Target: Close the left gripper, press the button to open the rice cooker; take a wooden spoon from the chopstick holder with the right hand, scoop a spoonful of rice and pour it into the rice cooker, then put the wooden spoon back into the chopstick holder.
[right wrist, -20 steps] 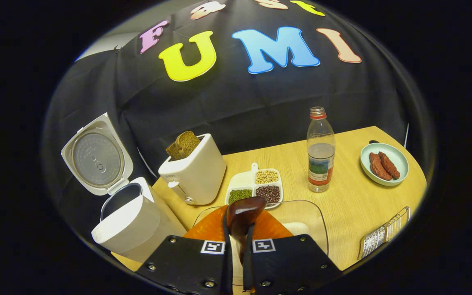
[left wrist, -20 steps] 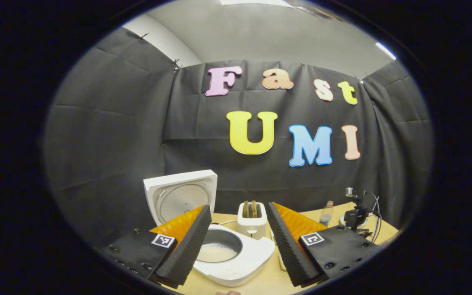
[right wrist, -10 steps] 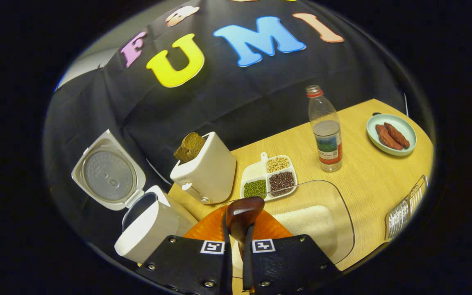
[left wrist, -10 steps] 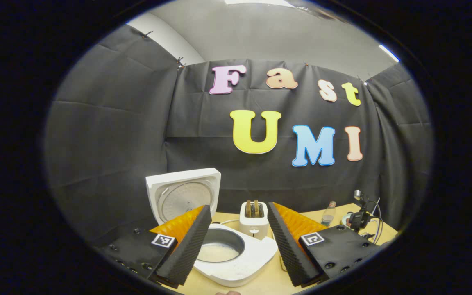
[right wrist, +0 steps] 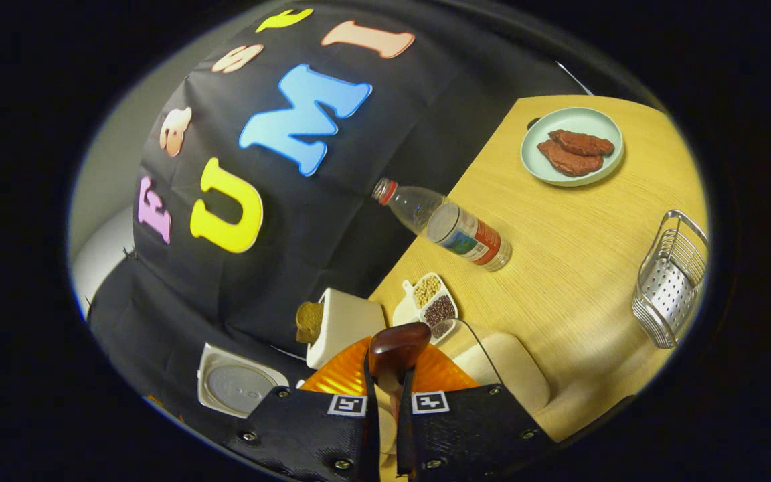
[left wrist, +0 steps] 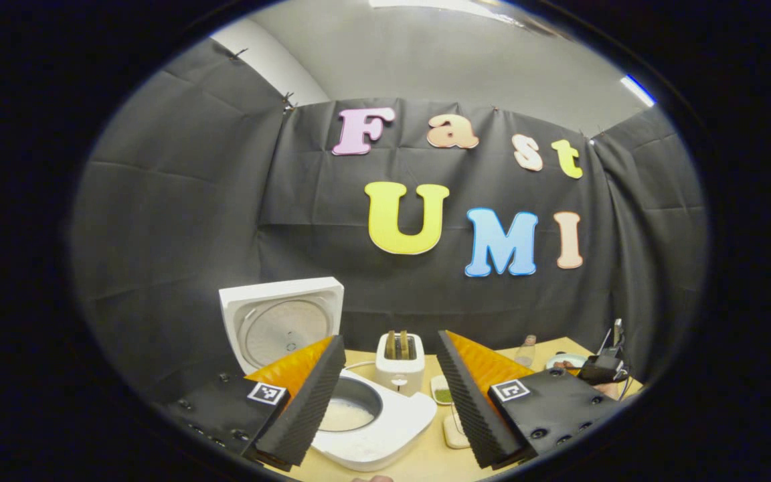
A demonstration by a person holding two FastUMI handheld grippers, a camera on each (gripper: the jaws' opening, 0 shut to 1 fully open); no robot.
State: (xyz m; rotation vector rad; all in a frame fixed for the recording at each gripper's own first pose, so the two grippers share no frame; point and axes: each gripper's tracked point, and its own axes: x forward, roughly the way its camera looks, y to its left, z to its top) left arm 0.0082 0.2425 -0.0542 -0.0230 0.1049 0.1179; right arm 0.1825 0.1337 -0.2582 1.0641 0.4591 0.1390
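Wooden table (right wrist: 579, 227) carries open rice cooker (left wrist: 365, 428), toaster (left wrist: 399, 365), bean dish (right wrist: 429, 304), bottle (right wrist: 449, 224), plate (right wrist: 573, 146), wire holder (right wrist: 670, 288), rice tray (right wrist: 506, 368).

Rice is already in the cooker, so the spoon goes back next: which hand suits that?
Right. The right tongs are shut on the wooden spoon, with the chopstick holder ahead. The left tongs sit open by the rice cooker.

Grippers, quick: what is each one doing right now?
Left gripper: open, holding nothing.
Right gripper: shut on the spoon.
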